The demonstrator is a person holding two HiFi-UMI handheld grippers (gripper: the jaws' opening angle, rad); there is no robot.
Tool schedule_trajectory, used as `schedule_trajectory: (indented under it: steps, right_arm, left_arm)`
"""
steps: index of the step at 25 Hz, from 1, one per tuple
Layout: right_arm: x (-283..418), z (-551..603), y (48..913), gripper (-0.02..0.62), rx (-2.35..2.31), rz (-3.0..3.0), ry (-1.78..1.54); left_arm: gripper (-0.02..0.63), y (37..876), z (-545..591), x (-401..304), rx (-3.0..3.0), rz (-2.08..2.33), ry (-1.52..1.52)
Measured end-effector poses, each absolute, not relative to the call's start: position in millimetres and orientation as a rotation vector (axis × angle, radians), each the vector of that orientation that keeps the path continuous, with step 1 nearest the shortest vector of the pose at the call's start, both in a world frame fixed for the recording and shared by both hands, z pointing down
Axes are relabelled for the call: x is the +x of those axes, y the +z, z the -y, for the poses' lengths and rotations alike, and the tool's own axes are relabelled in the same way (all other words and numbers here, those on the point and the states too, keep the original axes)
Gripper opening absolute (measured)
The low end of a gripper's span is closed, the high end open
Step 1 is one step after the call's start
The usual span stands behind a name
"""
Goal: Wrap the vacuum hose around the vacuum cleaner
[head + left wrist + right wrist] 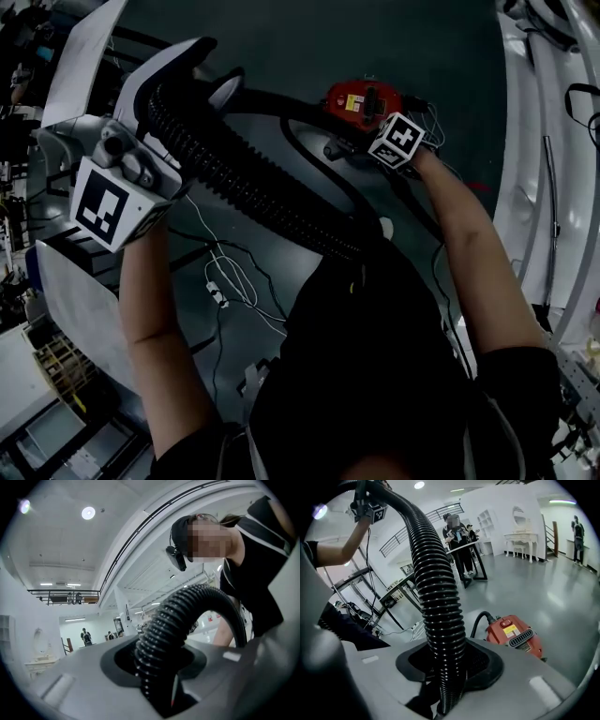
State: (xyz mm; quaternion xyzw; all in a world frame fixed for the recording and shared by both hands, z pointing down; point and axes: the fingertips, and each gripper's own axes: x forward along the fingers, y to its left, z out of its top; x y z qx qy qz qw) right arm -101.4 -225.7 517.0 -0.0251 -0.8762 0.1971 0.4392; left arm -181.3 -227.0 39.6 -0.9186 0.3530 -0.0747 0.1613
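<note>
Overhead, left claw (208,73), right claw (372,150) clamped on hose (262,192), red vacuum (361,101) below

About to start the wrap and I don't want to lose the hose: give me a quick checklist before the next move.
1. Left gripper shut on the vacuum hose: ok.
2. Right gripper shut on the same hose: ok.
3. Red vacuum cleaner in sight on the floor: ok.
4. Hose wound around the vacuum cleaner: not ok, it arcs in the air between the grippers.
5. White cable on the floor free of the hose: cannot tell.
</note>
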Motion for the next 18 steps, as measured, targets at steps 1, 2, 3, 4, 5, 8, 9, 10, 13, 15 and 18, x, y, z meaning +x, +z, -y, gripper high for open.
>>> schedule_trajectory:
  steps: [1, 2, 3, 4, 5, 8, 9, 10, 13, 15, 18]
  right_arm:
    - [-96.1, 227.5, 516.3, 0.161, -0.051, 2.171, 0.497]
    - [-91.1, 228.9, 515.8, 0.161, -0.04, 2.166, 0.504]
    - [-86.5, 230.6, 515.0, 0.161, -0.026, 2.163, 0.508]
    - [-82.4, 232.3, 514.5, 0.161, -0.01, 2.163, 0.513]
    - [-78.4, 233.8, 514.3, 0.161, 0.006, 2.163, 0.524]
    - [-65.1, 238.9, 513.3, 0.161, 0.059, 2.15, 0.558]
    - [-61.9, 240.6, 512.6, 0.161, 0.074, 2.147, 0.57]
    - [-59.2, 242.1, 511.9, 0.161, 0.089, 2.145, 0.582]
    - [-51.1, 246.5, 510.1, 0.16, 0.134, 2.142, 0.618]
    - [-45.4, 250.8, 507.7, 0.16, 0.171, 2.139, 0.639]
    - [-41.0, 261.4, 498.9, 0.16, 0.224, 2.143, 0.652]
  left_arm:
    - [0.152, 42.9, 228.2, -180.3, -2.616, -1.003, -0.227]
    - [0.152, 46.7, 228.9, -179.3, -2.607, -0.992, -0.246]
    - [0.152, 50.8, 229.1, -178.6, -2.598, -0.979, -0.268]
    - [0.152, 54.8, 229.3, -178.2, -2.59, -0.97, -0.288]
    - [0.152, 58.6, 230.1, -177.9, -2.586, -0.968, -0.302]
    - [0.152, 67.7, 236.1, -176.8, -2.588, -0.999, -0.308]
    - [0.152, 69.6, 238.6, -176.3, -2.594, -1.02, -0.296]
    - [0.152, 71.9, 240.7, -176.1, -2.596, -1.036, -0.288]
    - [0.152, 89.3, 246.7, -181.0, -2.555, -1.066, -0.368]
    - [0.152, 100.9, 252.6, -185.5, -2.522, -1.103, -0.426]
    - [0.152, 107.9, 260.6, -189.7, -2.488, -1.173, -0.433]
